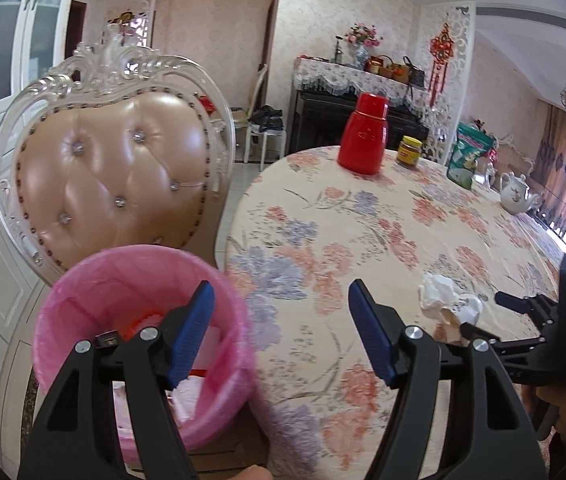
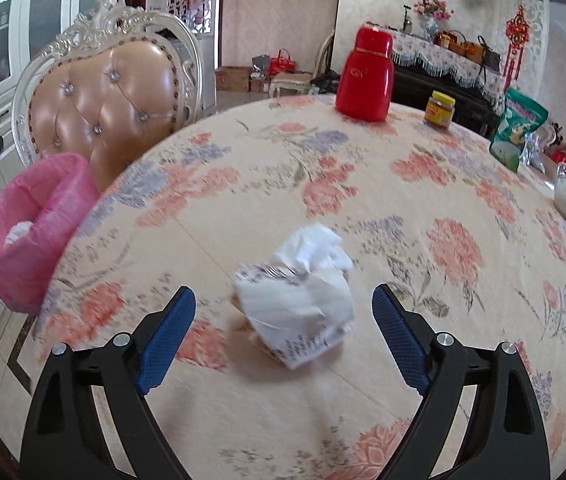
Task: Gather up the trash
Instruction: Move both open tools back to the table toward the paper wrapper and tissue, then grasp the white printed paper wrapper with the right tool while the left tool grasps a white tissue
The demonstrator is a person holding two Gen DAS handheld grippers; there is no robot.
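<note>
Blue-padded black right gripper (image 2: 283,334) stands wide apart, holding nothing, with the crumpled white paper wad with printed edges (image 2: 297,300) lying on the table between and just ahead of its pads; neither pad touches it. A good pick, I judge, means lowering until the pads flank the thickest middle of the wad, closing squarely so the loose upper flap is caught too, and keeping the tips off the floral cream tablecloth (image 2: 363,208) so it does not bunch; the blue-padded black left gripper (image 1: 281,332) hangs partly apart and empty, one pad over the pink-lined round waste bin (image 1: 83,280) beside the table edge, so the carry looks short and leftward. Beyond the bin stands the tufted peach leather chair with carved white frame (image 2: 103,96); at the far side sit a red plastic flask (image 2: 363,76), a yellow-lidded jar (image 2: 439,110) and a green pouch (image 2: 517,132). The wad's print, the flask's emblem and the jar's label are too blurred to read.
</note>
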